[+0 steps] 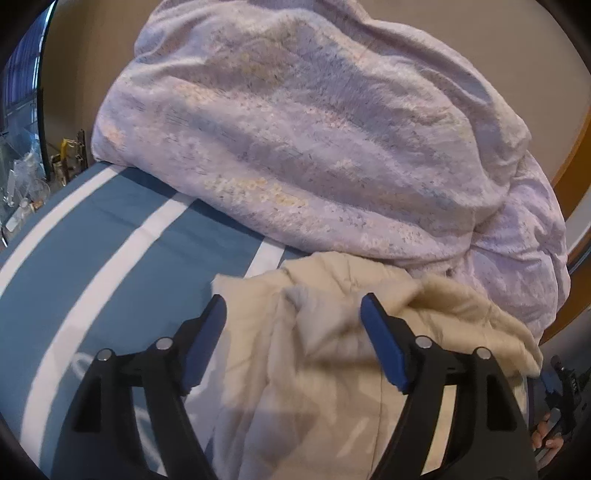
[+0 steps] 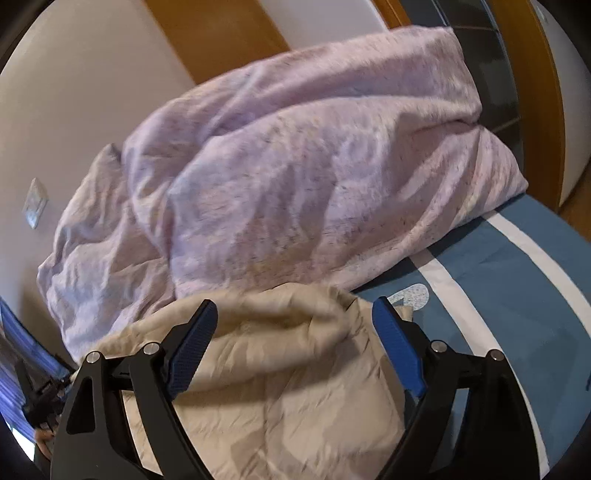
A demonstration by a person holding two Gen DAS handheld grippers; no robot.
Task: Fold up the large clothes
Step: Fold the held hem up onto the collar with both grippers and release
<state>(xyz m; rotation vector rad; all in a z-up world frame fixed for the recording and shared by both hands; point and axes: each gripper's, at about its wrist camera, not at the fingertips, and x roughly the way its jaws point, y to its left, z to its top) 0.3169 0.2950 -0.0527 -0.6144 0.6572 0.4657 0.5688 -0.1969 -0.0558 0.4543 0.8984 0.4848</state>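
Note:
A cream padded garment [image 1: 332, 350] lies crumpled on the bed, right under both grippers; it also shows in the right wrist view [image 2: 280, 376]. My left gripper [image 1: 293, 306] is open, its blue-padded fingers spread wide above the garment's upper edge, holding nothing. My right gripper [image 2: 295, 308] is open too, its fingers spread above the garment's rolled top edge, holding nothing. The other gripper shows at the right edge of the left wrist view [image 1: 561, 391] and at the left edge of the right wrist view [image 2: 40, 395].
A bulky lilac flowered duvet [image 1: 314, 147] is heaped just behind the garment and shows in the right wrist view [image 2: 288, 166]. The bed has a blue sheet with white stripes [image 1: 92, 258]. Clutter sits on a surface at far left [image 1: 26, 184]. A wooden door frame [image 2: 214, 33] stands behind.

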